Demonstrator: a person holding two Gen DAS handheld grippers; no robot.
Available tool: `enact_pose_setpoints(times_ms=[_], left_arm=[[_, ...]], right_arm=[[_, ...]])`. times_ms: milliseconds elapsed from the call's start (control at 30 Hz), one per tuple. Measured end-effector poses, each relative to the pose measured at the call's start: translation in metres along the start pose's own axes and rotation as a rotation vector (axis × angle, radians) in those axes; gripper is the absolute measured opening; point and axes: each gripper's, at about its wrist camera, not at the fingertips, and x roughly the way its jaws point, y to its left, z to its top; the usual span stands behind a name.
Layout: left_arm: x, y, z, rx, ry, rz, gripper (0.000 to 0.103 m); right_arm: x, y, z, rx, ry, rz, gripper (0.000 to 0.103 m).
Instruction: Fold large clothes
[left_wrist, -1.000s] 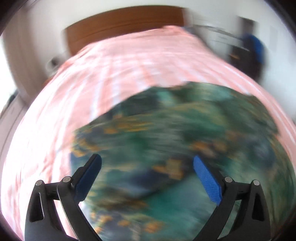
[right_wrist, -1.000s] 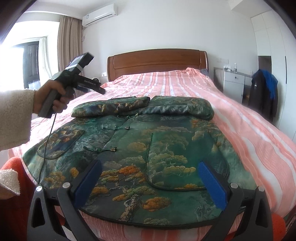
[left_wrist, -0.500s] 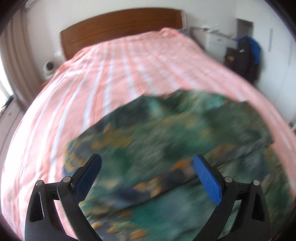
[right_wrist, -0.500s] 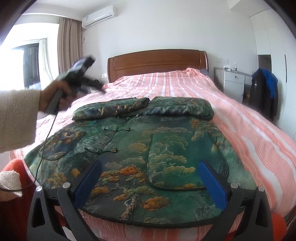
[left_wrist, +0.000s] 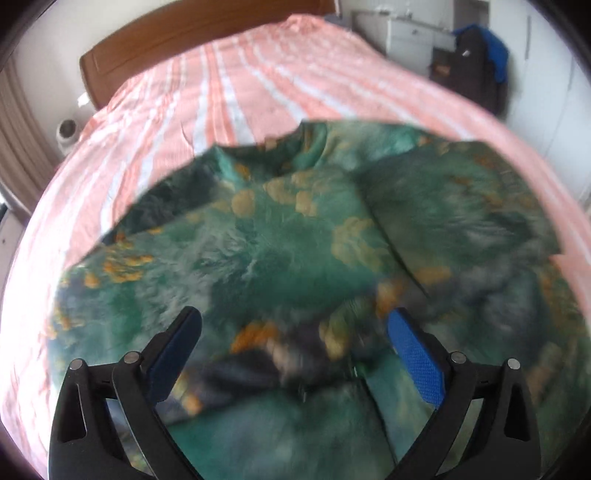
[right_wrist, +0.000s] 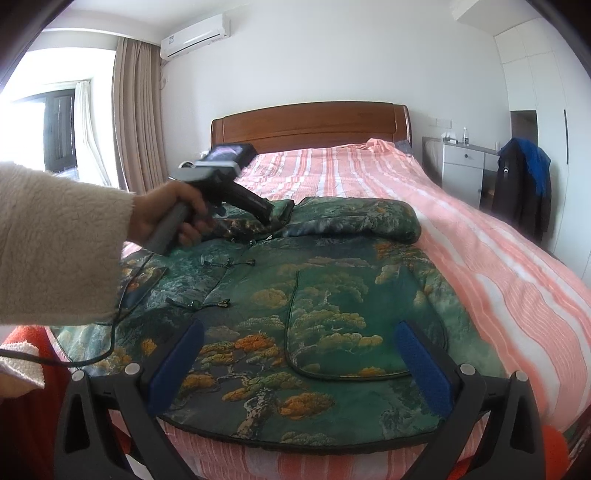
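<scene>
A green jacket (right_wrist: 325, 295) is lying spread flat on the bed (right_wrist: 498, 266), its sleeves folded across the top. The left gripper (left_wrist: 291, 354) is hovering wide open and empty just above the folded sleeve, while the right gripper (right_wrist: 299, 354) is waiting at the near hem, equally open and holding nothing. The sleeve fold looks done; the next move likely calls for both grippers pinching an edge and bringing it over. Beyond the grippers the striped bedspread is running to a wooden headboard (right_wrist: 310, 125); a cabinet (right_wrist: 461, 173) is standing to the right, curtains (right_wrist: 136, 118) to the left.
</scene>
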Motion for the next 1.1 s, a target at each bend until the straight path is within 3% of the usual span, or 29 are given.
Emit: enact_pose_setpoints(times_ms=[133,267,500,600,667,767,967,1100], left_arm=[[-0.07,0.016,-0.025,0.032,-0.091,-0.006,0.101],[-0.127,0.048,-0.06,0.03,-0.12,0.044,0.101],[-0.215,0.116,-0.122,-0.038,-0.095,0.298,0.102],[-0.249,0.137,-0.148,-0.11,-0.113,0.381,0.102],[-0.257,0.141,-0.166,-0.174,-0.117,0.364,0.102],[-0.242,0.132,-0.197,-0.252,-0.1,0.278,0.102],[-0.198,0.09,-0.237,-0.305,-0.058,0.168,0.102],[-0.192,0.076,-0.245,-0.323,-0.05,0.111,0.102]], right_arm=[[0.001,-0.002,0.0,0.011,0.003,0.005,0.102],[-0.001,0.0,0.001,0.006,-0.009,0.0,0.102],[-0.008,0.006,0.003,-0.016,-0.034,-0.014,0.102],[-0.011,0.01,0.003,-0.032,-0.048,-0.022,0.102],[-0.008,0.011,0.003,-0.037,-0.039,-0.024,0.102],[-0.001,0.005,0.006,-0.001,0.005,-0.041,0.102],[0.013,-0.019,0.012,0.117,0.248,-0.147,0.102],[0.012,-0.021,0.015,0.094,0.334,-0.211,0.102]])
